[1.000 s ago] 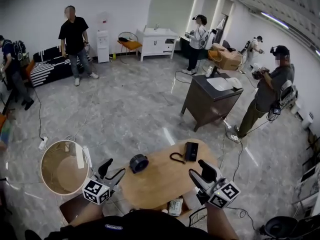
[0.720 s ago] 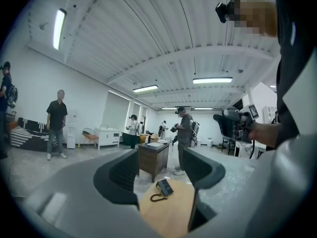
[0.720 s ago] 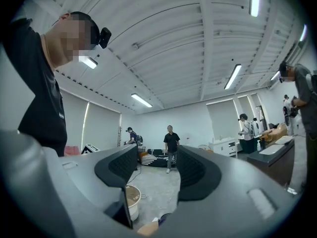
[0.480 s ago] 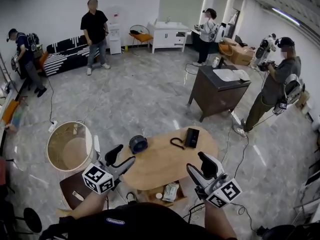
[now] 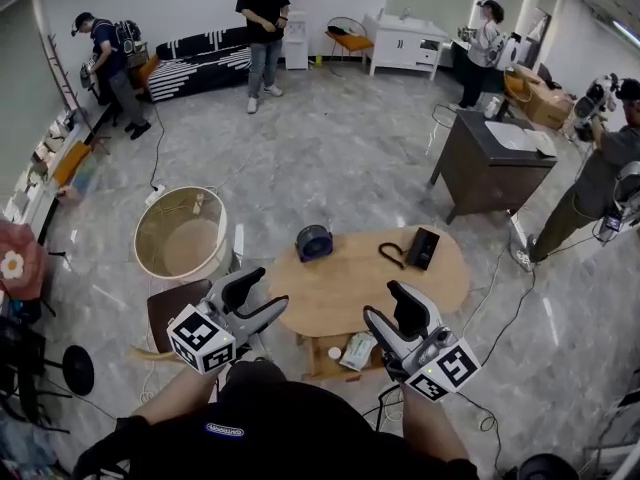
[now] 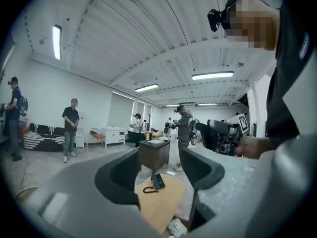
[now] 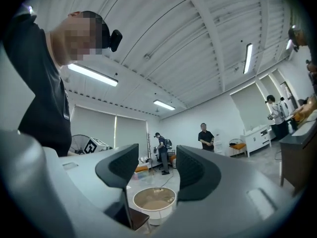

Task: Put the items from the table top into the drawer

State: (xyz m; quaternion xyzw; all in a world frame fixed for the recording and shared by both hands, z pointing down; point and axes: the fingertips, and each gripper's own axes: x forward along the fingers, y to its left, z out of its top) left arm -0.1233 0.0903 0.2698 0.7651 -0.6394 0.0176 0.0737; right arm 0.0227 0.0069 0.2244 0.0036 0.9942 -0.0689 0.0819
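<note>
A round wooden table [image 5: 350, 286] holds a dark tape roll [image 5: 314, 241] at its far left and a black device [image 5: 421, 248] with a curled cord [image 5: 389, 256] at its far right. Under the near edge an open drawer [image 5: 322, 366] shows a white packet [image 5: 357, 350]. My left gripper [image 5: 262, 293] hovers open and empty at the table's near left. The right gripper [image 5: 387, 306] hovers open and empty over the near right edge. In the left gripper view the open left gripper [image 6: 158, 170] frames the black device [image 6: 157, 181]. Nothing sits in the open right gripper [image 7: 152, 170].
A round tan basket [image 5: 182, 243] stands left of the table beside a dark stool [image 5: 178, 308]; the basket [image 7: 154, 198] also shows in the right gripper view. A dark desk [image 5: 492, 158] stands behind on the right. Several people stand around the room. Cables cross the floor.
The head view has swung left, so the table sits further right in frame. Both grippers have risen and turned inward toward each other, still open and empty.
</note>
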